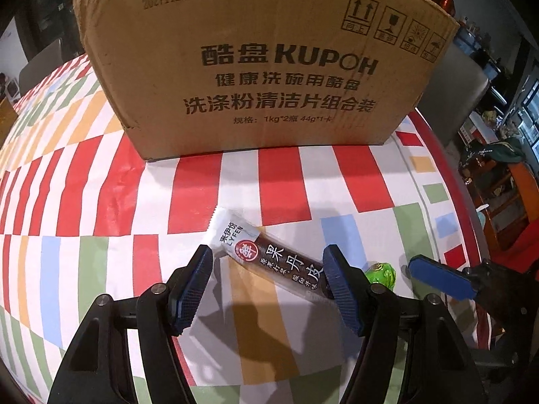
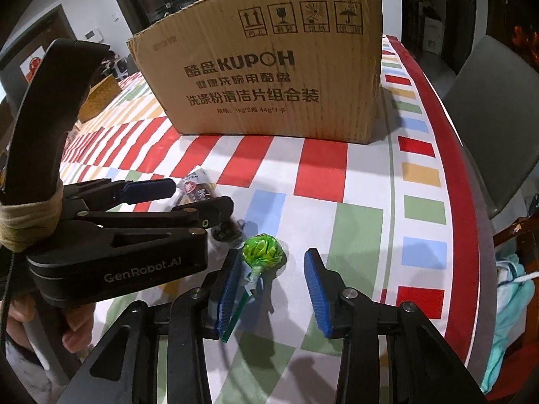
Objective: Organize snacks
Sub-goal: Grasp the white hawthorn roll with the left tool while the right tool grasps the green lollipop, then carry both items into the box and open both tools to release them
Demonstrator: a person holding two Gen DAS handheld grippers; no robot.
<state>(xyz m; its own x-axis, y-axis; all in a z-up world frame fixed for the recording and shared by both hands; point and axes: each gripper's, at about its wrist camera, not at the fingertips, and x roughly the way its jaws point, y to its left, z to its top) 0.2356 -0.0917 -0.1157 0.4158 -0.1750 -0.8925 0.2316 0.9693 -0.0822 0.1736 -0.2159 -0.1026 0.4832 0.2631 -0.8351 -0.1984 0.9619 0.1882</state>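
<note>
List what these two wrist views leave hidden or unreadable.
- Cardboard box: its inside is hidden in both views; only its printed outer wall faces the cameras.
- Fruit-leather bar: in the right wrist view the left gripper covers most of it.
- Green lollipop: in the left wrist view a finger hides most of it; its stick runs behind the right gripper's pad.
- Small print under the box logo: blurred.

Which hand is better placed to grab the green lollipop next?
Right. The right tongs already straddle the green lollipop, whose stick lies against one pad. The left tongs sit around the dark snack bar instead.
</note>
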